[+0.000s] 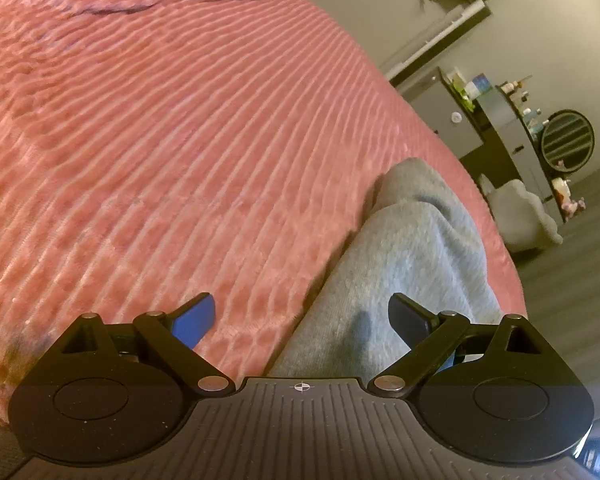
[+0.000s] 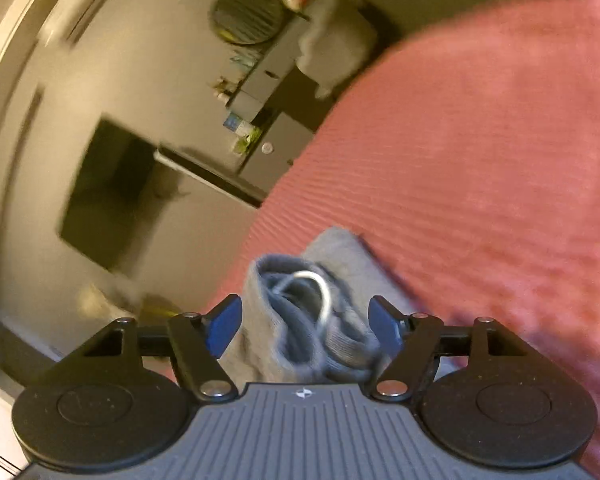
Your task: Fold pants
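Grey pants (image 1: 400,264) lie lengthwise near the pink bedspread's (image 1: 160,140) edge. The right gripper (image 2: 304,326), jaws wide, straddles the bunched waistband unpinched; the left gripper (image 1: 304,320), also wide and empty, hovers over a leg.

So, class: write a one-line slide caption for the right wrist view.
Open right gripper straddles the grey pants' bunched waistband on a pink bedspread.

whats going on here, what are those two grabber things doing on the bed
A person is folding grey pants on a pink ribbed bedspread, with a tool in each hand. The left tool is open above one pant leg and grips nothing. The right tool is open too, with the bunched waistband and its drawstring between its fingers but not pinched. The pants are not yet folded neatly.
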A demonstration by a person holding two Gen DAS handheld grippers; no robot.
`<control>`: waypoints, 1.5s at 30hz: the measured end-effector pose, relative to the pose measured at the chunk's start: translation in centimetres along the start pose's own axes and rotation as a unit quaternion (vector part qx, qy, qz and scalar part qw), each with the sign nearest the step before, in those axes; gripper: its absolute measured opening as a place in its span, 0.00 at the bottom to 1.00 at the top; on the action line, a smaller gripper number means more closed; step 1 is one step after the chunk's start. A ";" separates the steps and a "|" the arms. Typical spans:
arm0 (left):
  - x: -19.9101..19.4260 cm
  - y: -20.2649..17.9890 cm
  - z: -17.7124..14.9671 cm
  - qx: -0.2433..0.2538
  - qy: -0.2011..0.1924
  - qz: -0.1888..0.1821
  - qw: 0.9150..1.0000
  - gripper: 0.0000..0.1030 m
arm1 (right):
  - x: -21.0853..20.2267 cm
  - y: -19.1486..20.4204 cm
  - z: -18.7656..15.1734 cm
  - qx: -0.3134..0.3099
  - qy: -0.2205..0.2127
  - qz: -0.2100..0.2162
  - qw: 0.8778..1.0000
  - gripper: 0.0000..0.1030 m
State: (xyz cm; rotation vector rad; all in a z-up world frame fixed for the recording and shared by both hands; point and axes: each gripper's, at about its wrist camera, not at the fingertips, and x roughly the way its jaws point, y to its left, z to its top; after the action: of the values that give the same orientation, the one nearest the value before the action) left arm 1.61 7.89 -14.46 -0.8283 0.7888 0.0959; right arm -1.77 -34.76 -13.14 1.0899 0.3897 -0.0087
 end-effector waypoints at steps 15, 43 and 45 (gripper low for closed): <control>0.5 -0.7 -0.5 0.016 -0.010 0.029 0.999 0.94 | 8.1 0.3 2.0 -0.013 0.106 0.098 0.989 0.79; 0.6 -1.3 -0.9 0.032 -0.009 0.047 0.998 0.94 | 7.9 2.5 0.1 -0.076 0.168 0.113 0.976 0.97; 0.5 -1.3 -0.9 0.032 -0.008 0.047 0.998 0.94 | 8.5 1.7 0.6 -0.049 0.175 0.106 0.978 0.96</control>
State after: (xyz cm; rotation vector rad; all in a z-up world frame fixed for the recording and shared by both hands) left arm 1.94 6.25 -14.40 -0.7284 0.8115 0.1601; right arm 6.66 -32.94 -14.11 1.0303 0.5822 0.3926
